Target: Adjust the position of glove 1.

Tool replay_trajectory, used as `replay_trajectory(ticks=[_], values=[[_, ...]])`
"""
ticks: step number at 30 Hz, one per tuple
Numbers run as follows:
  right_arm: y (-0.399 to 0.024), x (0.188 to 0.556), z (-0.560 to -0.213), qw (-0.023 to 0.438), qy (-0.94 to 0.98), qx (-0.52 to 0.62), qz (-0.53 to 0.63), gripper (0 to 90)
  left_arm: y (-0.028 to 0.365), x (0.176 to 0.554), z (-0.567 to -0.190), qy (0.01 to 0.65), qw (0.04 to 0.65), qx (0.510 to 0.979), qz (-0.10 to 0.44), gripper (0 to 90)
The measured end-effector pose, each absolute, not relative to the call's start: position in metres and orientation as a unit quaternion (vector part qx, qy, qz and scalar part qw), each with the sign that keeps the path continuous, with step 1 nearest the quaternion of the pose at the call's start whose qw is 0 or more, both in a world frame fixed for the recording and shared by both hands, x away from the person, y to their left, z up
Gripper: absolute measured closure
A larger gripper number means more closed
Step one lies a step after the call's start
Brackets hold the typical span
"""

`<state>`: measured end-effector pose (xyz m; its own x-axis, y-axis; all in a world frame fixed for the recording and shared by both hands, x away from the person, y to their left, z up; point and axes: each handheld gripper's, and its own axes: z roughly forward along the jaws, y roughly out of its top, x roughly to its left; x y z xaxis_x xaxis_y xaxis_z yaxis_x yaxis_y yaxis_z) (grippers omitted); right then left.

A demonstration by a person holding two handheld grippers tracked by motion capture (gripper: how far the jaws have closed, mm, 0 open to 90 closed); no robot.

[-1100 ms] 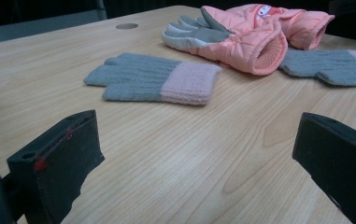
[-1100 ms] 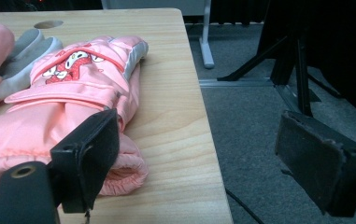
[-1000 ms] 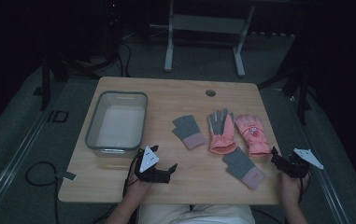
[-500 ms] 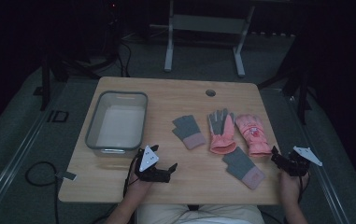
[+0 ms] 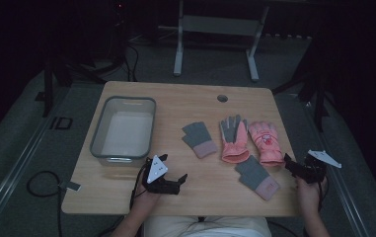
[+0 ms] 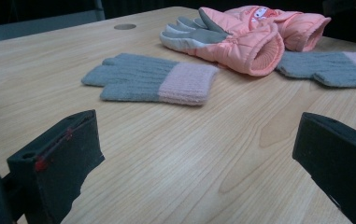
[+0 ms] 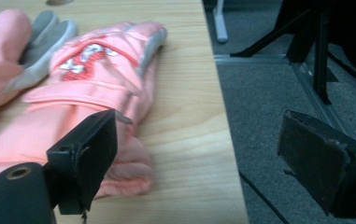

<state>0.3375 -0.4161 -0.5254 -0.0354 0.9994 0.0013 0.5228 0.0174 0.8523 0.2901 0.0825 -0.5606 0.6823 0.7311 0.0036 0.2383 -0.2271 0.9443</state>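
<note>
Four gloves lie on the wooden table [image 5: 185,101]. A grey knit glove with a pink cuff [image 5: 199,139] [image 6: 152,81] is left of centre. Beside it sit a pink ski glove, grey palm up [image 5: 232,138] [image 6: 231,39], and a second pink ski glove [image 5: 265,142] [image 7: 87,70]. Another grey knit glove [image 5: 257,177] [image 6: 325,67] lies nearer the front. My left gripper [image 5: 178,181] [image 6: 199,144] stands open just above the table near the front edge, pointing at the first knit glove. At the table's right edge my right gripper [image 5: 290,167] [image 7: 199,149] is open beside the second ski glove's cuff.
A clear plastic bin [image 5: 121,131] stands on the left part of the table. A round cable hole [image 5: 222,98] is near the far edge. The right table edge [image 7: 222,116] drops to grey carpet with black stand legs [image 7: 316,51].
</note>
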Motion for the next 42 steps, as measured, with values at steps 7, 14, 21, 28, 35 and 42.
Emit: replay_trajectory(ticks=[7,14,21,28,35,42], values=[[-0.402,0.342,-0.500,0.339,0.646,0.582,0.360,11.9,0.082,0.290,-0.561,0.325,0.531,0.747,0.233,0.7],[-0.388,0.354,-0.479,0.290,0.666,0.571,0.382,16.2,0.083,0.290,-0.561,0.327,0.531,0.747,0.231,0.7],[-0.373,0.363,-0.462,0.288,0.667,0.560,0.398,13.1,0.083,0.290,-0.561,0.323,0.532,0.747,0.232,0.7],[-0.345,0.382,-0.445,0.257,0.693,0.527,0.420,11.6,0.084,0.291,-0.561,0.326,0.535,0.746,0.225,0.7],[-0.323,0.390,-0.441,0.242,0.714,0.491,0.437,14.0,0.083,0.290,-0.561,0.322,0.534,0.748,0.227,0.7],[-0.294,0.397,-0.436,0.239,0.738,0.449,0.443,23.6,0.083,0.290,-0.561,0.320,0.534,0.749,0.227,0.7]])
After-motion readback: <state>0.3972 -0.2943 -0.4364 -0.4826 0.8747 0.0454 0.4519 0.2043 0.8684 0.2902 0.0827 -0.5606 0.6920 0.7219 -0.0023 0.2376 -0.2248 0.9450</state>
